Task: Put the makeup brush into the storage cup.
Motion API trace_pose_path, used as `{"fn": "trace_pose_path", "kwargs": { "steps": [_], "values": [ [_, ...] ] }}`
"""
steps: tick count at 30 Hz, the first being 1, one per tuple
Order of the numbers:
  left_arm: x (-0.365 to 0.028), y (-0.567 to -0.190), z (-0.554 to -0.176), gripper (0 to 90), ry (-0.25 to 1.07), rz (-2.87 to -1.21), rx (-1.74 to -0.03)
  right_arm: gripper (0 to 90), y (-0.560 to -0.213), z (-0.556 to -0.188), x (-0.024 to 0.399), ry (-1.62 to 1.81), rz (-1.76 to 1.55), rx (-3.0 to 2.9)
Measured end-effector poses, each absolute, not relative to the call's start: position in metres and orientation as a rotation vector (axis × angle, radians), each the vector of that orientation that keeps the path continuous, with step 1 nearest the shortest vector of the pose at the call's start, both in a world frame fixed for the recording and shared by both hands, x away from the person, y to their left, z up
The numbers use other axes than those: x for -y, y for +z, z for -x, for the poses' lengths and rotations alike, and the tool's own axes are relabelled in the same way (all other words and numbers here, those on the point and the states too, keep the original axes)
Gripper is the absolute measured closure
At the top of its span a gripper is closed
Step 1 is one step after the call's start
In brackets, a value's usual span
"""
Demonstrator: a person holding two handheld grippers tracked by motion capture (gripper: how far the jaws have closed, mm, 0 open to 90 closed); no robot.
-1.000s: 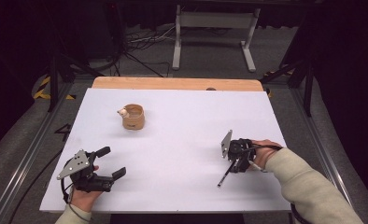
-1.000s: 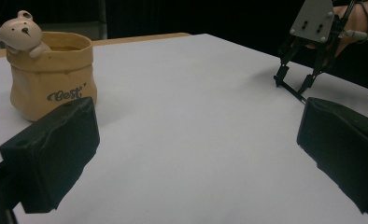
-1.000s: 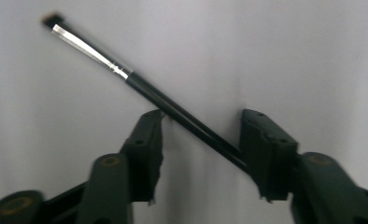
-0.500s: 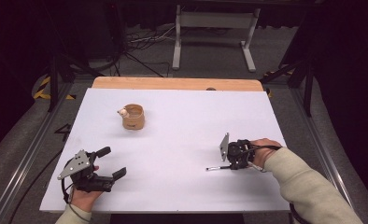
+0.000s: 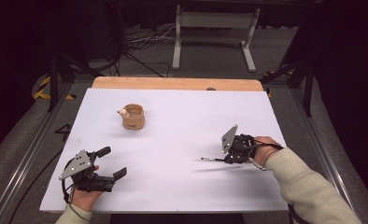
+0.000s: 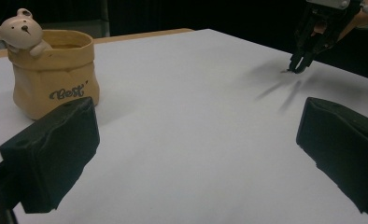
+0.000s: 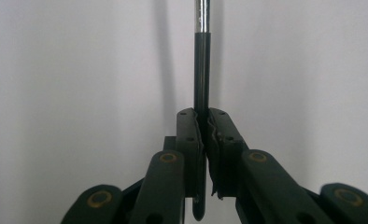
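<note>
A tan sack-shaped cup (image 5: 133, 116) with a small bear figure on its rim stands at the table's far left; in the left gripper view the cup (image 6: 56, 74) sits up close at the left. My right gripper (image 5: 226, 158) hovers at the right of the table, shut on a thin dark pen (image 5: 212, 160) with a silver end that points left, just above the surface. In the right gripper view the pen (image 7: 201, 56) runs straight out from between the closed pads (image 7: 205, 116). My left gripper (image 5: 113, 161) rests at the near left, open, nothing between its fingers.
The white table top (image 5: 187, 186) has a wooden strip (image 5: 173, 83) along its far edge. A metal stand (image 5: 210, 18) and cables lie on the floor beyond. Metal rails run along both sides of the table.
The right gripper has turned, and the pen that slanted down toward the near left now lies nearly level, pointing left. The left gripper has stayed put.
</note>
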State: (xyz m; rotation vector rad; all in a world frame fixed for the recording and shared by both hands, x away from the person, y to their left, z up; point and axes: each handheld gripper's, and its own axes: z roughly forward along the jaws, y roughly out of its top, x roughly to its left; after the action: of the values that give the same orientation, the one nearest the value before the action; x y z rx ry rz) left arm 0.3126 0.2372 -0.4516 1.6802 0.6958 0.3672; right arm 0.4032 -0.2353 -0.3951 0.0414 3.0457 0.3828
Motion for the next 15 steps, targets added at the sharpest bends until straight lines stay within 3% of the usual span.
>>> {"fn": "trace_pose_path", "kwargs": {
  "steps": [15],
  "values": [
    [-0.237, -0.451, -0.312, 0.3, 0.371, -1.680, -0.692, 84.0, -0.379, -0.402, 0.244, 0.952, -0.181, -2.808]
  ]
}}
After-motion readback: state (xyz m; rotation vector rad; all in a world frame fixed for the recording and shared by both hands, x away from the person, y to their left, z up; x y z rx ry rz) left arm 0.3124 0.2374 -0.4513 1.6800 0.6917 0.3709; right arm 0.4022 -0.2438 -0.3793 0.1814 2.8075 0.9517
